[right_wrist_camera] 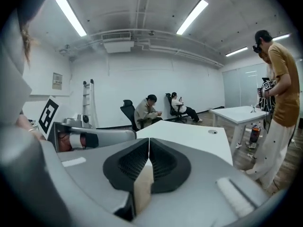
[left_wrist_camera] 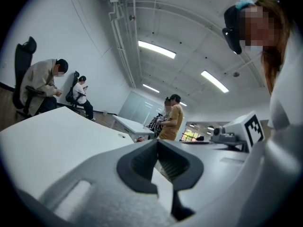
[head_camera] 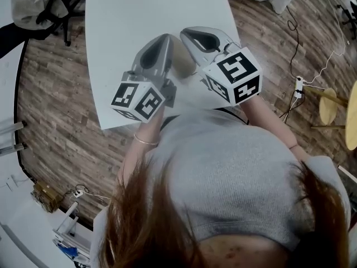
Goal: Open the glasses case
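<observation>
The glasses case cannot be made out in any view, so neither its look nor its place can be told. The left tongs [head_camera: 166, 37] and the right tongs [head_camera: 184, 33] hang side by side over the near part of the white worktop [head_camera: 139, 10]. Each pair is closed, pads together, with nothing between them. Beyond the worktop two seated people [right_wrist_camera: 147, 110] occupy office chairs, a standing person [right_wrist_camera: 279, 79] in a mustard shirt is beside a second table [right_wrist_camera: 241, 113], and cables [head_camera: 295, 94] trail over the wooden floor [head_camera: 56, 121].
</observation>
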### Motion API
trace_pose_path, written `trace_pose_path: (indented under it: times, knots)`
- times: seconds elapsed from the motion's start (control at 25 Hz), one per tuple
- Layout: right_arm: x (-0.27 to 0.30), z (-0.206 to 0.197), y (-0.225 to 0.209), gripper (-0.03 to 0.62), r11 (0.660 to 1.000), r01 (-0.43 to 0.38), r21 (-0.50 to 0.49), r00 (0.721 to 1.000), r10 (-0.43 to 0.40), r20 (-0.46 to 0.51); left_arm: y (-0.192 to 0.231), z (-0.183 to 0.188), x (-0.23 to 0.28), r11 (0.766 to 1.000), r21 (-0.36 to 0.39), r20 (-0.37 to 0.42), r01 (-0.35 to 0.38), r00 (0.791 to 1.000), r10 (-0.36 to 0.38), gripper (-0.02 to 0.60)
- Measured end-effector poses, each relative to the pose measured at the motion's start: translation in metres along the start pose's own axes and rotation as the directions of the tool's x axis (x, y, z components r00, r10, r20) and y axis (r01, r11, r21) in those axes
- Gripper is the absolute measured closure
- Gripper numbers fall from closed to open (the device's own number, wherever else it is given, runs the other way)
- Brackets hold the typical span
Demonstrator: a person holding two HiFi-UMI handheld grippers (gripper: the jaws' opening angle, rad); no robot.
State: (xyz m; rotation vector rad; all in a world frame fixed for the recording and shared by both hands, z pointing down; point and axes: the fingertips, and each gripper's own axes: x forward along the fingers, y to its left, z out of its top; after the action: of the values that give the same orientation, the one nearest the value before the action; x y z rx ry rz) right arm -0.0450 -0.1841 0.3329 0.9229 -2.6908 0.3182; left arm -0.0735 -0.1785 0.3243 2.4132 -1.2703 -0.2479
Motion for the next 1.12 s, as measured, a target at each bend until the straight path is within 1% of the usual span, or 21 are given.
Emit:
trace_pose_path:
  times: [0.04,0.12,0.24,0.4,0.6,0.72,0.84,0.96,1.12]
  knots:
    - [-0.001,0.003,0.003,0.589,1.000,-0.008,0.001,1.000,0.008,0.015,-0.005,0.000,0.002,1.000,0.009,-0.006,0.008,1.000,-0.008,0.578]
    - [-0.003,0.007,0.007,0.589,1.000,-0.022,-0.001,0.999,0.022,0.043,-0.011,0.000,0.003,1.000,0.025,-0.012,0.015,1.000,-0.015,0.578]
    - [-0.010,0.012,0.010,0.589,0.999,-0.046,-0.026,0.995,0.048,0.082,-0.017,0.001,0.003,0.999,0.038,-0.005,0.008,1.000,-0.007,0.578]
    - [-0.019,0.011,0.014,0.589,0.995,-0.087,-0.055,0.990,0.093,0.110,-0.025,0.001,-0.003,0.998,0.064,0.016,-0.020,1.000,0.019,0.578]
    - [-0.033,0.007,0.020,0.589,0.988,-0.129,-0.089,0.982,0.140,0.129,-0.036,-0.009,-0.010,0.993,0.098,0.031,-0.064,0.998,0.061,0.578]
    - [-0.038,0.009,0.025,0.589,0.984,-0.133,-0.115,0.979,0.148,0.137,-0.037,-0.009,-0.019,0.991,0.101,0.045,-0.086,0.996,0.082,0.578]
    - [-0.039,0.010,0.039,0.589,0.977,-0.174,-0.127,0.971,0.191,0.142,-0.038,-0.006,-0.032,0.989,0.106,0.058,-0.102,0.994,0.096,0.578]
    - [-0.046,0.010,0.052,0.589,0.972,-0.199,-0.128,0.966,0.217,0.144,-0.045,-0.012,-0.039,0.992,0.100,0.041,-0.083,0.996,0.079,0.579]
    - [-0.064,0.010,0.066,0.589,0.977,-0.174,-0.124,0.968,0.192,0.160,-0.059,-0.019,-0.054,0.993,0.106,0.024,-0.060,0.998,0.058,0.578]
